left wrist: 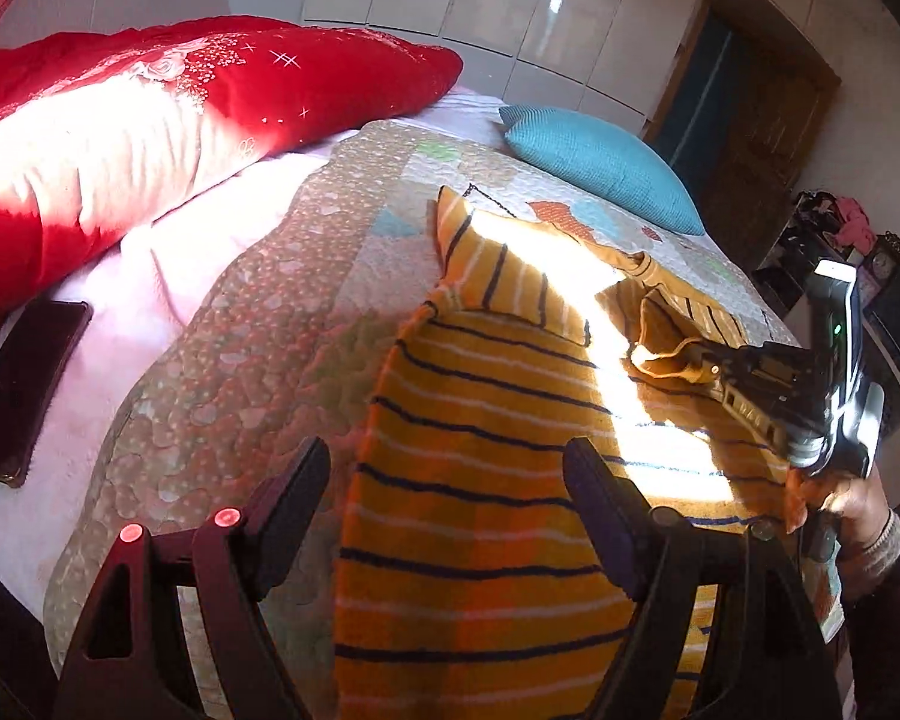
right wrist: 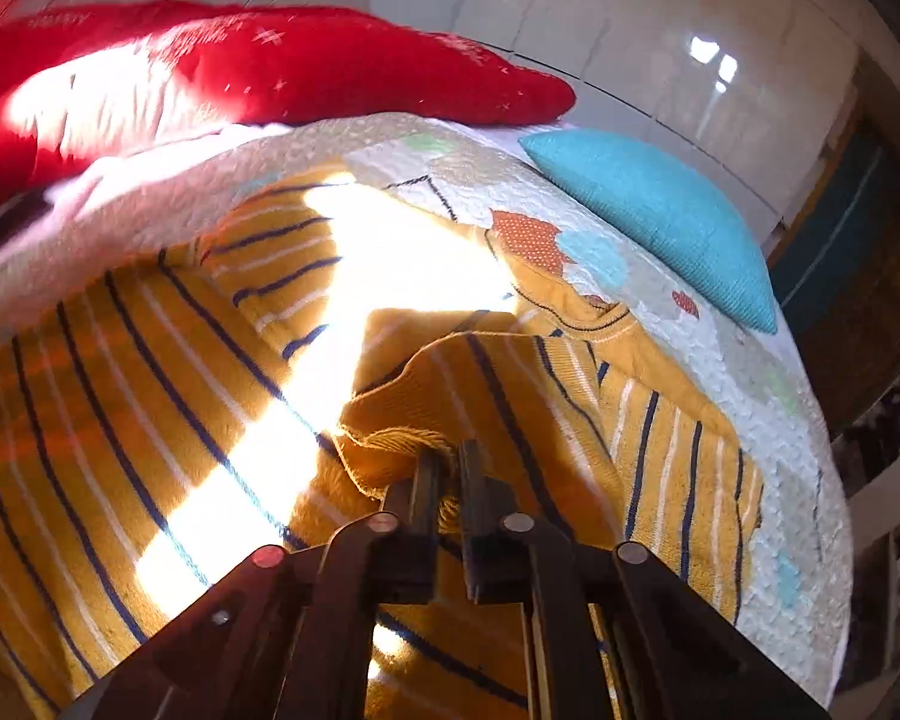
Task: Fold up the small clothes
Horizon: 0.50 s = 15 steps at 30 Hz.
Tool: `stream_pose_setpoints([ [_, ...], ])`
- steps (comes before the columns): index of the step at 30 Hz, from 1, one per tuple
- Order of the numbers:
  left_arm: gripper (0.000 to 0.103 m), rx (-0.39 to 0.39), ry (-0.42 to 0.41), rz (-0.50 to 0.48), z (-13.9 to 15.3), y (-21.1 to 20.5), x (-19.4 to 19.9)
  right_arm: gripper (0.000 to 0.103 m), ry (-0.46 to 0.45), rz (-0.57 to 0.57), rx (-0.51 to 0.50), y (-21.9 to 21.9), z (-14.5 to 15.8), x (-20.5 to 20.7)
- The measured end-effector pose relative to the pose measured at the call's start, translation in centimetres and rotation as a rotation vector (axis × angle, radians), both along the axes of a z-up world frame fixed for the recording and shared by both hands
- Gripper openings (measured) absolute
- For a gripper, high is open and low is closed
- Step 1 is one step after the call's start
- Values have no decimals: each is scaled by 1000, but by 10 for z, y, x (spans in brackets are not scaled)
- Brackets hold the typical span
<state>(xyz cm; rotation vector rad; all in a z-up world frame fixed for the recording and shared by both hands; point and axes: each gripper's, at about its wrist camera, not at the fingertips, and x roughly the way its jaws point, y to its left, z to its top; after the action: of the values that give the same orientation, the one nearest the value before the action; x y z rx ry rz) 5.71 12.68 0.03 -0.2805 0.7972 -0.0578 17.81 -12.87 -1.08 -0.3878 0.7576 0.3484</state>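
Observation:
A small mustard-yellow sweater with navy and white stripes (left wrist: 480, 420) lies spread on the quilted bed cover; it also fills the right wrist view (right wrist: 120, 408). My left gripper (left wrist: 450, 468) is open and empty, its fingers hovering either side of the sweater's left edge. My right gripper (right wrist: 447, 462) is shut on the cuff of the right sleeve (right wrist: 402, 444) and holds it lifted over the sweater body. It shows in the left wrist view (left wrist: 699, 354) at the right, with the sleeve cuff (left wrist: 660, 354) in its tips. A bright sun patch crosses the sweater.
A red pillow (left wrist: 150, 120) lies at the back left and a teal cushion (left wrist: 606, 162) at the back right of the patterned quilt (left wrist: 240, 330). A dark phone (left wrist: 24, 384) lies on the pink sheet at left. White wardrobes and a doorway stand behind the bed.

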Motion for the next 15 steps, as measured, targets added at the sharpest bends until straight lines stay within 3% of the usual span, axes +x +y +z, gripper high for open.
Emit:
stream_pose_setpoints([
  [3, 79, -12, 0, 10, -2, 6, 3, 5, 2, -162, 218, -50, 24, 18],
  [5, 79, -13, 9, 5, -2, 7, 11, 5, 5, -281, 303, -87, 29, 29],
  [8, 79, 6, 0, 0, 1, 6, 30, 7, 35, -484, 380, -143, 22, 45],
  [12, 79, -3, 19, -6, 2, 6, 74, 10, 94, -677, 399, -197, 3, 47],
  [15, 82, -5, 42, -16, -3, 5, 113, 36, 70, -720, 435, -218, 3, 31],
])
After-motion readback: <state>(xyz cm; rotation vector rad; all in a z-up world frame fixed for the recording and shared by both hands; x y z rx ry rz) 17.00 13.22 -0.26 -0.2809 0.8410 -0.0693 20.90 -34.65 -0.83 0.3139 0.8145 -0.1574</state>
